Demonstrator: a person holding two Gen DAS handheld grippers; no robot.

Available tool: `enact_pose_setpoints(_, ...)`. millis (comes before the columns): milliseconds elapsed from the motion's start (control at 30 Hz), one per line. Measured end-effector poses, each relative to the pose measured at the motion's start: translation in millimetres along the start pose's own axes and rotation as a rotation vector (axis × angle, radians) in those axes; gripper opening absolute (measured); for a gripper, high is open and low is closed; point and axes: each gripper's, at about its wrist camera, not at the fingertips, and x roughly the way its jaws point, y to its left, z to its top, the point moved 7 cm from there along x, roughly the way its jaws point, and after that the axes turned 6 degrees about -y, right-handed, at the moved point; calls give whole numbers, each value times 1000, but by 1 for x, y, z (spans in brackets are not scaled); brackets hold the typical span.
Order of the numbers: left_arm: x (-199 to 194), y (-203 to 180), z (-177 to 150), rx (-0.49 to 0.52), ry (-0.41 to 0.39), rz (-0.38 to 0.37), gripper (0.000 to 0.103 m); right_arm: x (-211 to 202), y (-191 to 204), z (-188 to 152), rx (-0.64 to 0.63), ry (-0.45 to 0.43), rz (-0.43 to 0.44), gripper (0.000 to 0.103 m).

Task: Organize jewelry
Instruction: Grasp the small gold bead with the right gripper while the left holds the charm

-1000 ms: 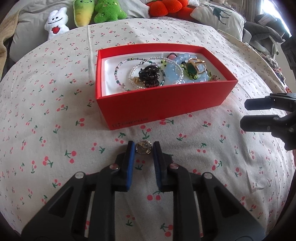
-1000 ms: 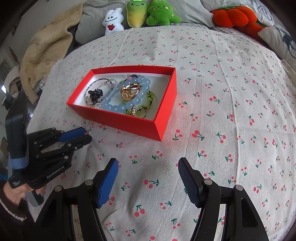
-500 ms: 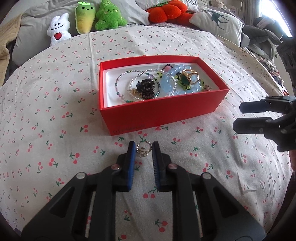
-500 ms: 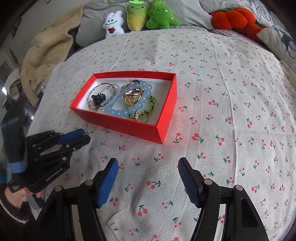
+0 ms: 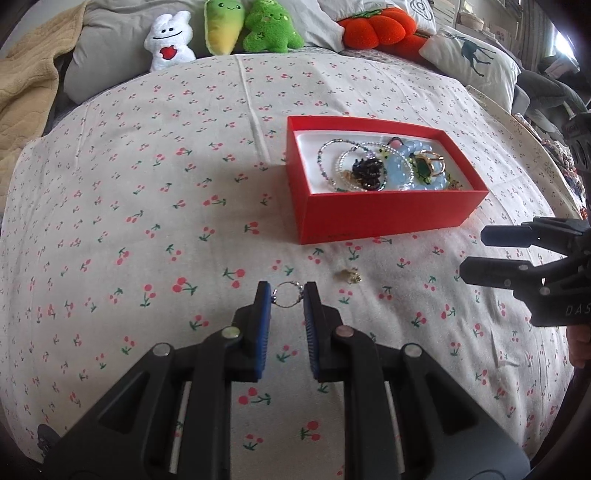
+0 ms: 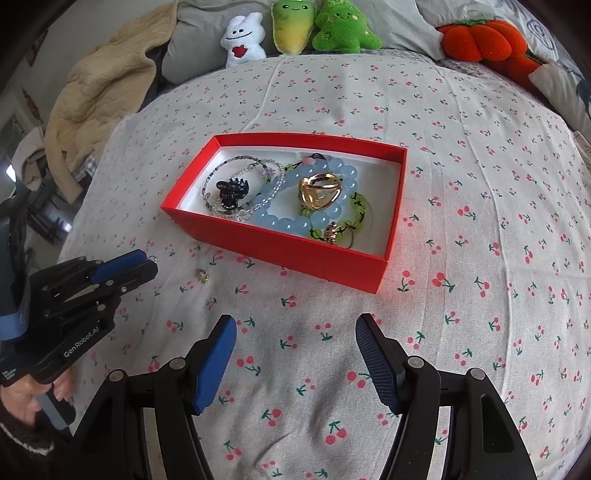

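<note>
My left gripper [image 5: 288, 295] is shut on a thin silver hoop ring [image 5: 289, 294], held just above the cherry-print bedspread; it also shows in the right wrist view [image 6: 147, 260]. A small gold charm [image 5: 349, 275] lies on the cloth to its right, in front of the red box [image 5: 388, 218]; the charm also shows in the right wrist view [image 6: 202, 275]. The red box [image 6: 280, 247] holds bead bracelets, a black hair claw [image 6: 231, 190], a gold piece [image 6: 319, 190] and a blue bead bracelet [image 6: 295, 221]. My right gripper [image 6: 295, 354] is open and empty, in front of the box.
Plush toys [image 5: 221, 29] and pillows line the far edge of the bed. A beige blanket [image 6: 99, 92] lies at the far left. An orange pumpkin plush [image 6: 476, 40] sits at the far right. The bedspread [image 5: 147, 221] spreads left of the box.
My left gripper has shifted left and back from the box with the silver hoop in it. The small gold charm now lies apart on the cloth. The right gripper has barely moved.
</note>
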Motion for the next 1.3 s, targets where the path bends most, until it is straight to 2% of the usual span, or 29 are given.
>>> enact_pose_setpoints(200, -6, 21, -9, -37, 20, 38, 20, 25, 36, 0, -51, 32, 0, 66)
enact_pose_setpoints(367, -10, 33, -15, -51, 33, 56, 20, 47, 61, 4, -72, 52, 5, 56)
enact_pose_setpoints(567, -13, 42, -21, -79, 48, 57, 20, 66, 76, 11, -104, 32, -38, 45)
enact_pose_setpoints(767, -15, 40, -22, -67, 44, 55, 20, 75, 82, 20, -113, 0, -57, 23)
enact_pose_setpoints(833, -15, 40, -22, -66, 46, 55, 20, 76, 83, 21, -113, -4, -55, 11)
enact_pose_setpoints(900, -14, 39, -22, -67, 48, 54, 20, 78, 84, 23, -115, -3, -52, 8)
enact_pose_setpoints(1133, -12, 35, -14, -93, 44, 33, 20, 59, 75, 22, -69, 10, 0, 7)
enact_pose_setpoints(1300, -15, 26, 9, -119, 9, 4, 19, 23, 63, 32, -31, -34, 37, 7)
